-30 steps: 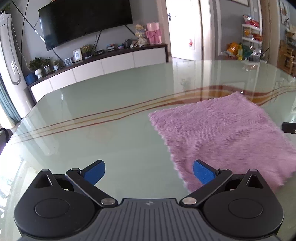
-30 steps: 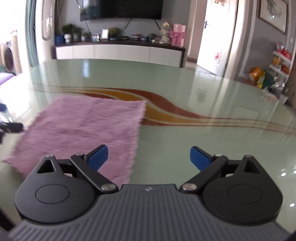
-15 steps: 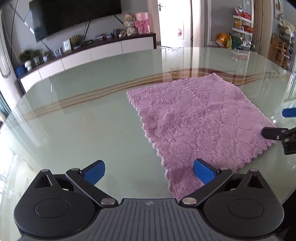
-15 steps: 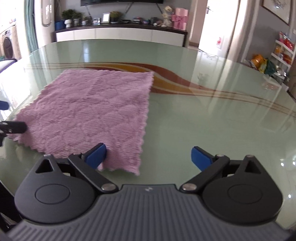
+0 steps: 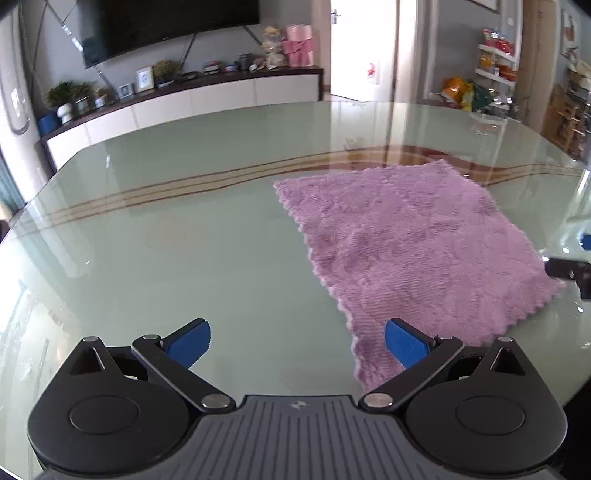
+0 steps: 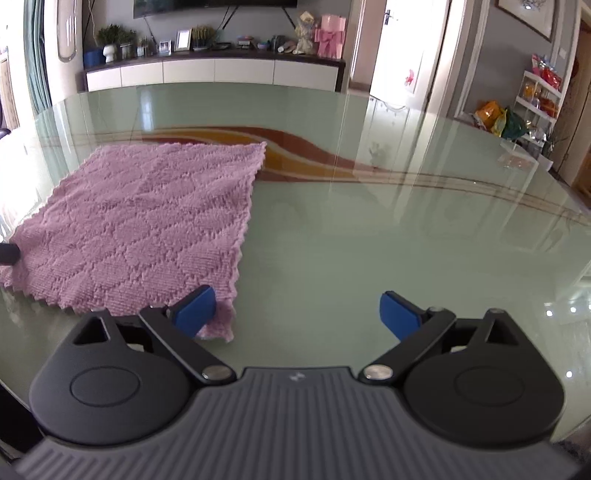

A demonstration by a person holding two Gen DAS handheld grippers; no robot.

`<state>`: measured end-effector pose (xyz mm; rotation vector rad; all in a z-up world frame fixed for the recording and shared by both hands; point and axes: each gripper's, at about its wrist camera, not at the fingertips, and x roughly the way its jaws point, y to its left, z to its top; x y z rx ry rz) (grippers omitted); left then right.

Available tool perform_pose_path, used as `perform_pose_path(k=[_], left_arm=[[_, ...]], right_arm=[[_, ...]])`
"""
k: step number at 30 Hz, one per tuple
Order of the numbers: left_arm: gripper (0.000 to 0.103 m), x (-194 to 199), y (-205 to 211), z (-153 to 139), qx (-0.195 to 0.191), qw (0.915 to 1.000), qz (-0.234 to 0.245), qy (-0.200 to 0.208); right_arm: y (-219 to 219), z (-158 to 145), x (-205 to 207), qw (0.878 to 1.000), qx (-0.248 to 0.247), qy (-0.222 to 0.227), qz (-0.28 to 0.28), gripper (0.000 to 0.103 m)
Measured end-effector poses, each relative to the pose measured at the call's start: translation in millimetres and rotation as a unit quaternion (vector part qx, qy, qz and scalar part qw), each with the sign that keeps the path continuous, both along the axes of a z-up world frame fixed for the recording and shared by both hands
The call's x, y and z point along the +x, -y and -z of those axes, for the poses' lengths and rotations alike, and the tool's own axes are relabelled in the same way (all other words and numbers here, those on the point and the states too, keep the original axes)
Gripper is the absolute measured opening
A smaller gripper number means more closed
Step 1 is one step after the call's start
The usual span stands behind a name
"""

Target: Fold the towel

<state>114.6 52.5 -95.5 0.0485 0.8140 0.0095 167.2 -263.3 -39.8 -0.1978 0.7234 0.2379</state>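
A wide glass surface [image 5: 184, 236] fills most of the room in front of me, pale green and glossy, with brown and orange bands curving across it and window light mirrored in the sheen. Beyond its far edge runs a long white cabinet [image 6: 207, 72] with a dark top, crowded with potted plants, photo frames and a pink gift box [image 6: 330, 36], and a dark television [image 5: 162, 27] hangs on the wall above it. On the surface lies the purple towel [image 5: 413, 251], spread flat and unfolded, its diamond-quilted pile and scalloped edges plain in the right wrist view [image 6: 147, 221]. It sits toward the near edge of the surface, between the two tools. The left claw [image 5: 297, 345] hovers at the towel's near left corner with its blue pads spread wide; the right-hand pad is over the cloth, the other over bare glass. The right claw [image 6: 297, 312] is likewise spread wide at the near right corner, its left pad over the towel's corner and the other above glass. Neither grips the fabric. A dark finger of each tool peeks in at the edge of the other's view.
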Motion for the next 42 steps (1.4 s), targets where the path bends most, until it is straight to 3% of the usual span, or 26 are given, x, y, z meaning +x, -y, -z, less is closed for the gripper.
perform_pose_path(k=[6, 12, 16, 19, 25, 28, 31, 34, 37, 42], left_arm=[[0.102, -4.9, -8.9, -3.6, 0.004, 0.9999, -0.001, -0.013], [0.102, -0.1, -11.9, -18.2, -0.002, 0.9999, -0.011, 0.006], [0.102, 10.9, -11.7, -12.8, 0.003, 0.9998, -0.019, 0.003], [0.103, 18.0, -12.2, -6.5, 0.009, 0.9997, -0.024, -0.004], [0.103, 7.3, -28.6, -7.5, -0.008, 0.9993, -0.035, -0.004], [0.102, 4.9, -26.4, -8.3, 0.001, 0.9993, -0.037, -0.005], [0.101, 3.2, -20.2, -12.8, 0.021, 0.9993, -0.032, 0.0], [0.101, -0.6, -15.2, -21.4, 0.008, 0.9997, -0.018, 0.012], [0.101, 1.1, -1.0, -29.4, 0.001, 0.9997, 0.006, 0.025], [0.101, 12.1, 19.9, -20.2, 0.025, 0.9993, 0.02, 0.02]], right_arm=[[-2.0, -2.6, -21.8, 1.0, -0.005, -0.017, -0.024, 0.098], [-2.0, -15.1, -13.6, 0.999, 0.029, 0.009, -0.016, 0.098], [-26.0, -12.4, 5.3, 0.999, 0.004, 0.026, -0.032, 0.098], [-31.6, -0.6, 11.1, 0.999, -0.019, 0.013, -0.038, 0.098], [-5.8, 1.3, 9.1, 1.0, -0.008, 0.008, -0.009, 0.098], [3.1, -3.3, 4.8, 1.0, -0.002, 0.01, 0.003, 0.098], [11.8, -8.2, 0.8, 1.0, 0.007, 0.016, 0.01, 0.098], [14.2, -10.1, 3.8, 1.0, 0.018, 0.011, 0.008, 0.098], [0.0, -14.8, 22.4, 1.0, 0.018, 0.025, -0.002, 0.098], [-27.9, -17.6, 56.4, 0.999, 0.018, 0.033, -0.033, 0.098]])
